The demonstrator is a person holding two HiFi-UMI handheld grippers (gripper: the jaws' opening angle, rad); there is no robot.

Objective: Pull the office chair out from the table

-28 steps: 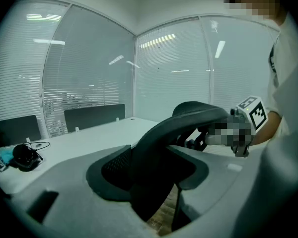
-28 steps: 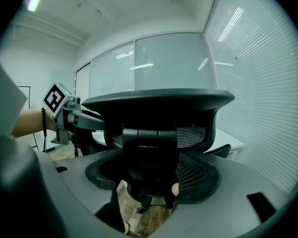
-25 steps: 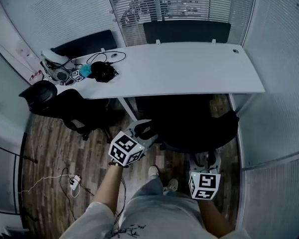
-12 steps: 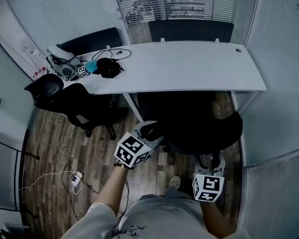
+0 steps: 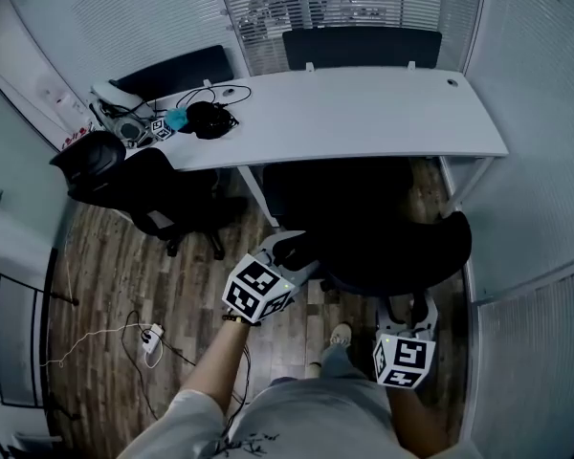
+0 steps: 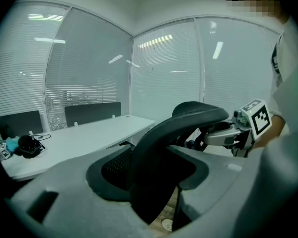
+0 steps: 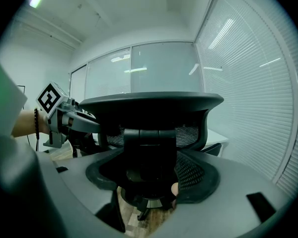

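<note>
Pale short-sleeved shirt [image 5: 306, 414] with a dark sprig print, a dark, perhaps beaded bracelet [image 7: 36, 123], a pale shoe [image 5: 341, 335]. The grey left gripper [image 5: 289, 250] and right gripper [image 5: 408, 306] carry white cubes with black squares.

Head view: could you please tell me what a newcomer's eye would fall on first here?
The black office chair at lower centre dominates, with the left gripper and right gripper both clamped on its backrest. Beyond it the long white table spans the glass-walled room, with black gear and cables cluttering its left end.
</note>
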